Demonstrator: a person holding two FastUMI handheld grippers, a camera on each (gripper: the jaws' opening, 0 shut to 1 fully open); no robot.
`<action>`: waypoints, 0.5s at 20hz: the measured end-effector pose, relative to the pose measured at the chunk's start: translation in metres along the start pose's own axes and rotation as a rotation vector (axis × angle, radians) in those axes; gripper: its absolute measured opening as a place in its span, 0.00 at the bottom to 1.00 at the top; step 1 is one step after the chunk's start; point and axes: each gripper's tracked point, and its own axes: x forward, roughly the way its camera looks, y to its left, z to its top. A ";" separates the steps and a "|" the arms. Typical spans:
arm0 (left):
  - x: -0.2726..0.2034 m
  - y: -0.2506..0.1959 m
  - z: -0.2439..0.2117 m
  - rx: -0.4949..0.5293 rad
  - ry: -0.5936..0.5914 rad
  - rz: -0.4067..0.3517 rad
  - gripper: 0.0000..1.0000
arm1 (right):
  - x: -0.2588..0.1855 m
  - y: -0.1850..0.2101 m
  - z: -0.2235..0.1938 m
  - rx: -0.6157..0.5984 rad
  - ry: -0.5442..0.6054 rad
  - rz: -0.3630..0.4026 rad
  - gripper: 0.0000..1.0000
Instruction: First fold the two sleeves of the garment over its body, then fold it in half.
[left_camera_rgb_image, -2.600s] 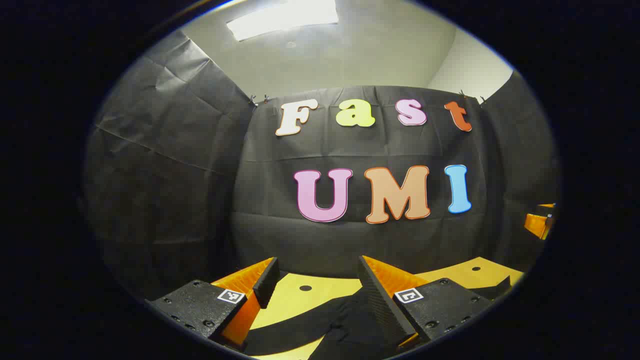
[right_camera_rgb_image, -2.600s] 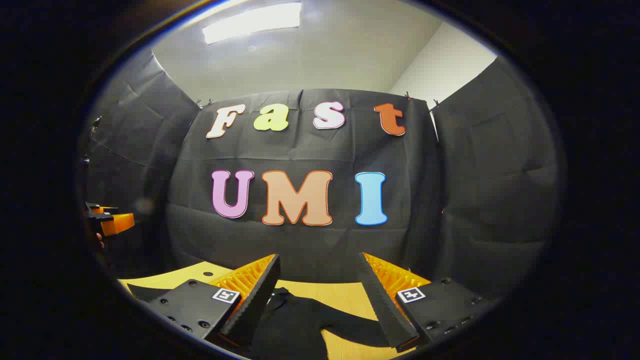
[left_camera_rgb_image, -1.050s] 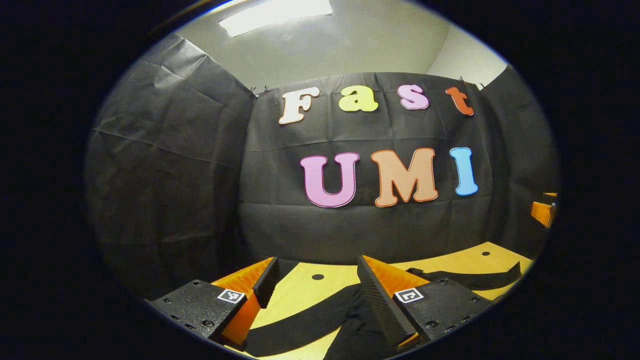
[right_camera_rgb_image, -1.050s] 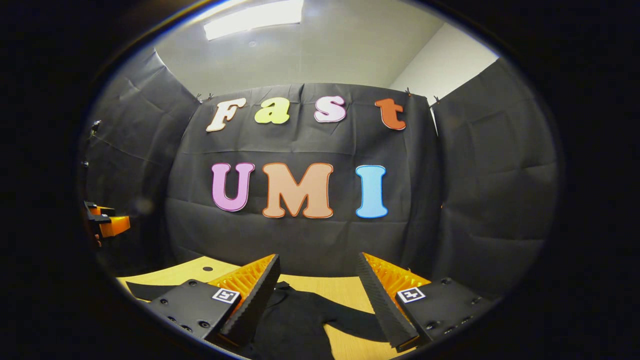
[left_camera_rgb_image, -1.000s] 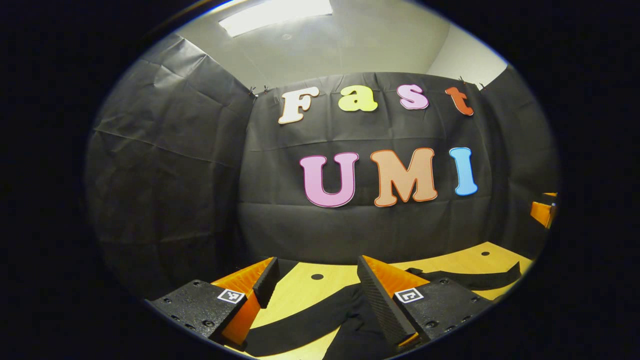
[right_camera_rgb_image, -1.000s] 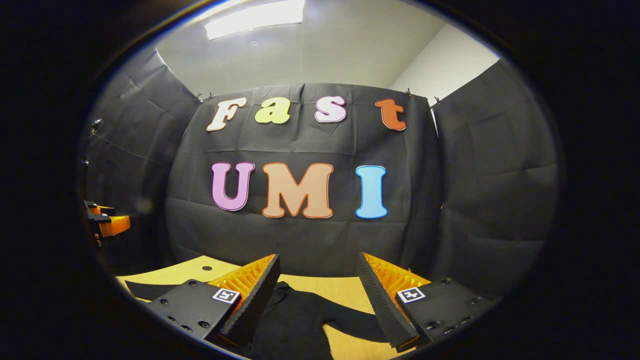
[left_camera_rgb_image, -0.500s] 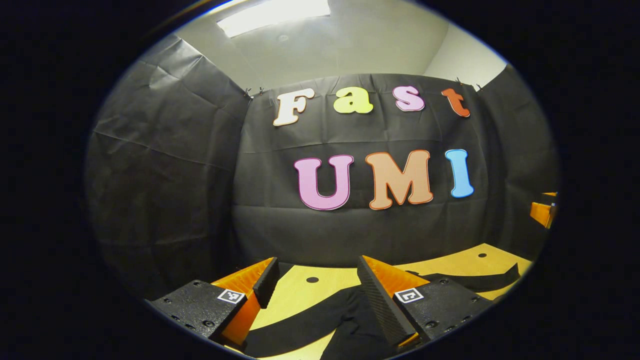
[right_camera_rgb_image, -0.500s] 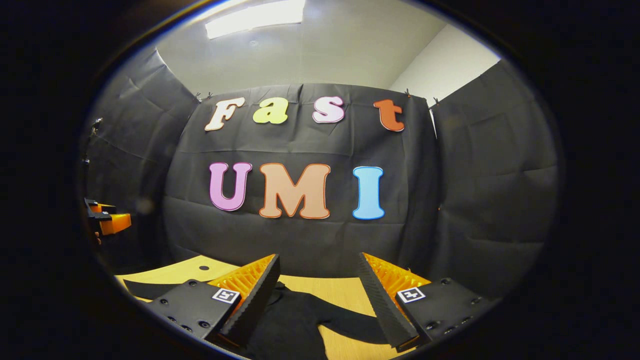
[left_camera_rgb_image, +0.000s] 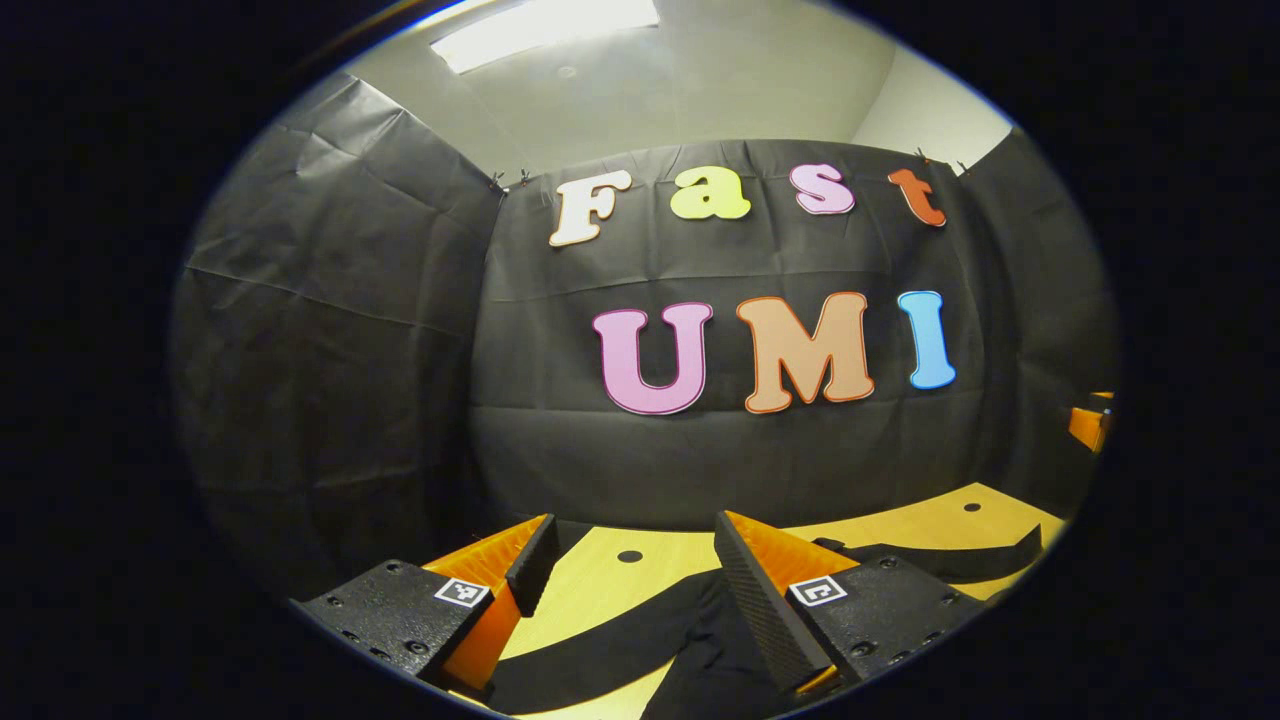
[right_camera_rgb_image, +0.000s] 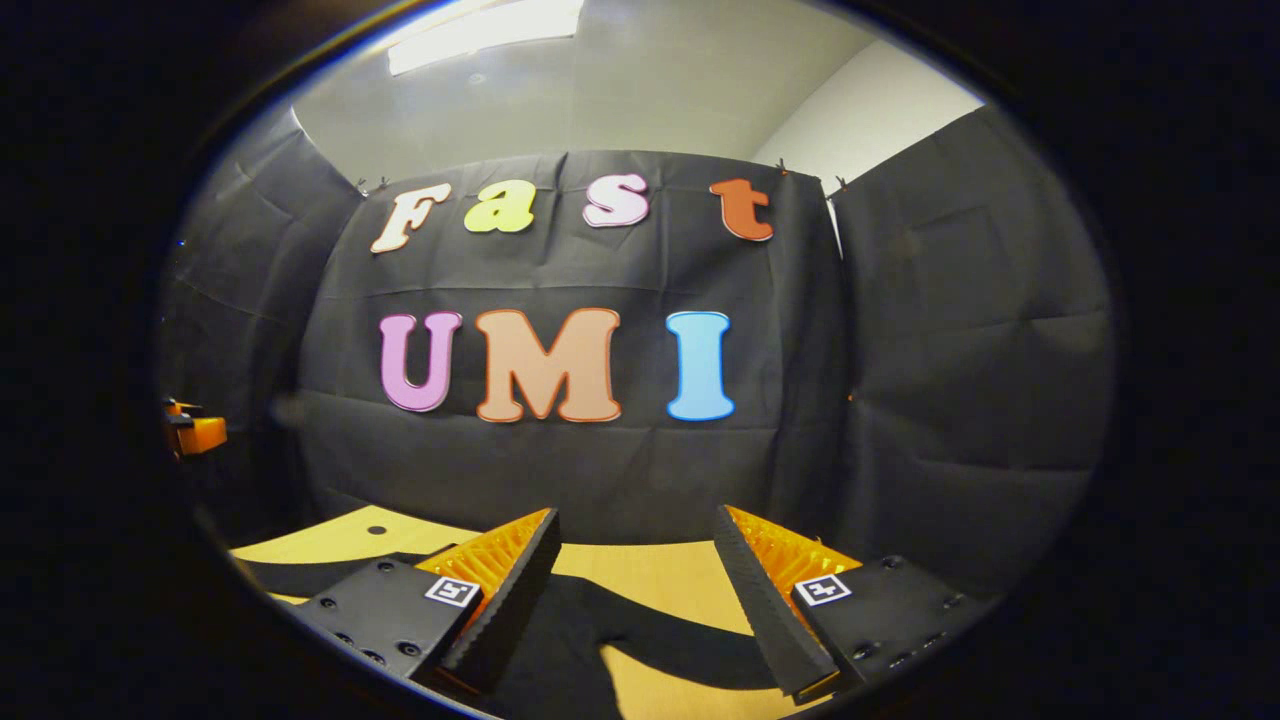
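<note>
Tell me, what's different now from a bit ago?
Both grippers tipped slightly downward, so more of the table and the shirt shows; the right gripper also turned a little. Left gripper and right are still open, holding nothing. The shirt stays flat, sleeves spread.

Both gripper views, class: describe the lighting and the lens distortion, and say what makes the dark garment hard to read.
Left gripper view: a bright ceiling light blows out at the top; the fisheye bows the table edge. Right gripper view: the same glare overhead, and the black garment merges with its own shadow on the wood, so folds and edges are hard to tell.
</note>
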 end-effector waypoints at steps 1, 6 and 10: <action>0.000 0.001 -0.003 -0.003 0.007 0.004 0.93 | 0.007 -0.015 -0.008 -0.004 0.016 -0.025 0.98; 0.003 0.007 -0.014 0.019 0.041 0.053 0.92 | 0.036 -0.089 -0.077 0.062 0.145 -0.139 0.98; 0.003 0.012 -0.020 0.041 0.056 0.086 0.92 | 0.053 -0.128 -0.153 0.096 0.318 -0.186 0.98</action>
